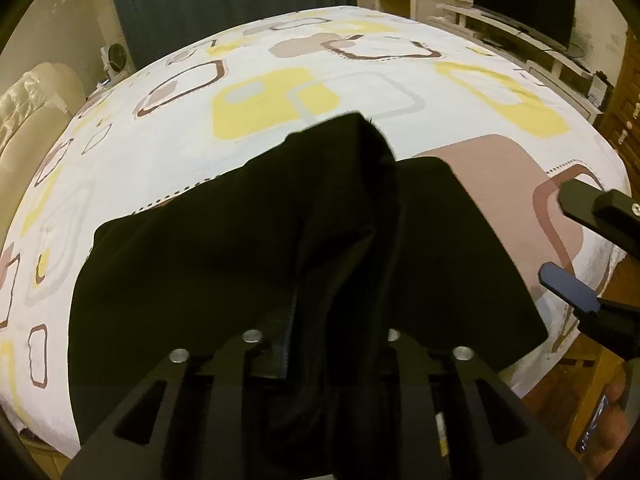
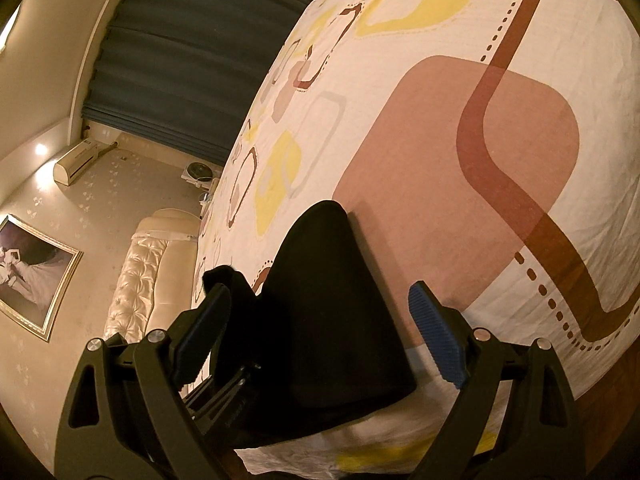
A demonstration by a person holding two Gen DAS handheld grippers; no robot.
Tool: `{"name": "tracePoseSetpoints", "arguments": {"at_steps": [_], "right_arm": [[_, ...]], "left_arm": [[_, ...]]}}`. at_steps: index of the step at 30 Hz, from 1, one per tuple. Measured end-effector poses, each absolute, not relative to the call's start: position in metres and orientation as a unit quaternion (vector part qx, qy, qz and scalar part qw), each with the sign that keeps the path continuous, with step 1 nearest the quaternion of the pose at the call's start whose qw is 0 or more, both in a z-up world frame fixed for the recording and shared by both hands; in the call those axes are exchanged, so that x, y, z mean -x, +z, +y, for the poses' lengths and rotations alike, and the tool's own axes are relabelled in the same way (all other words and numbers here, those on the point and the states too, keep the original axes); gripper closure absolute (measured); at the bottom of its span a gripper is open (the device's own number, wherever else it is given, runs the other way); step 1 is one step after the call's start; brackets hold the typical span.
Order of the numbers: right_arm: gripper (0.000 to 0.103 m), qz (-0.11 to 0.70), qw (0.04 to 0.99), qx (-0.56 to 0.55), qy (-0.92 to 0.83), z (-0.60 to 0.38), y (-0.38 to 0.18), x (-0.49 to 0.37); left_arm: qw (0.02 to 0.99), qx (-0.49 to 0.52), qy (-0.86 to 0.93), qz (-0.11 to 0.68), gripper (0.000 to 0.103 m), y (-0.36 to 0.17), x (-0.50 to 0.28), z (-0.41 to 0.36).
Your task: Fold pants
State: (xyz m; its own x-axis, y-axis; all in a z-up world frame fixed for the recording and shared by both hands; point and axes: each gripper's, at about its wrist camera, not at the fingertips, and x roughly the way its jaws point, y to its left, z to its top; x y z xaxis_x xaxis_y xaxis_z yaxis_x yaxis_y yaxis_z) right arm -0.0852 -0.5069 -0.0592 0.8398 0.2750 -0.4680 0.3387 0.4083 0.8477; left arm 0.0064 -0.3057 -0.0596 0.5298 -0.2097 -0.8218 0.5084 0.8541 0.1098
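Note:
Black pants (image 1: pixel 224 264) lie folded on the patterned bedsheet (image 1: pixel 256 112) near the bed's front edge. My left gripper (image 1: pixel 332 360) is shut on a raised bunch of the pants' fabric, which drapes over its fingers and hides the tips. My right gripper (image 2: pixel 316 340) is open, its blue-padded fingers (image 2: pixel 436 344) spread on either side of the pants' right end (image 2: pixel 332 320) without touching it. In the left wrist view the right gripper (image 1: pixel 568 248) shows open at the right, beside the pants' edge.
The bed fills both views; its front edge (image 1: pixel 560 340) drops off just right of the pants. A padded cream headboard (image 1: pixel 32 120) stands at the left. A dark curtain (image 1: pixel 224 0), shelves and a monitor (image 1: pixel 524 4) lie beyond the bed.

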Motion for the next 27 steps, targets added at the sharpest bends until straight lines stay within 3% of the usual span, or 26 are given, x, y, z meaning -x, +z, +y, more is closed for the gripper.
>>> {"name": "tracePoseSetpoints", "arguments": {"at_steps": [3,7,16,21,27], "right_arm": [[0.012,0.281,0.790,-0.544,-0.022,-0.508,-0.059,0.086],[0.012,0.278,0.791,-0.544,-0.024,-0.510,-0.058,0.086],[0.012,0.275,0.801,-0.532,-0.013,-0.501,-0.046,0.084],[0.013,0.287,0.812,-0.509,0.016,-0.483,-0.034,0.074],[0.013,0.332,0.819,-0.465,0.050,-0.450,-0.030,0.054]], "left_arm": [[0.857,-0.168,-0.221,0.434,0.047,-0.057,0.001,-0.308],[0.858,-0.165,-0.234,0.425,0.030,-0.050,0.014,-0.308],[0.863,-0.101,-0.266,0.417,0.023,-0.008,0.028,-0.255],[0.880,-0.069,-0.226,0.412,0.022,0.005,0.012,-0.173],[0.893,-0.016,-0.131,0.430,0.021,-0.018,-0.011,-0.055]]}}
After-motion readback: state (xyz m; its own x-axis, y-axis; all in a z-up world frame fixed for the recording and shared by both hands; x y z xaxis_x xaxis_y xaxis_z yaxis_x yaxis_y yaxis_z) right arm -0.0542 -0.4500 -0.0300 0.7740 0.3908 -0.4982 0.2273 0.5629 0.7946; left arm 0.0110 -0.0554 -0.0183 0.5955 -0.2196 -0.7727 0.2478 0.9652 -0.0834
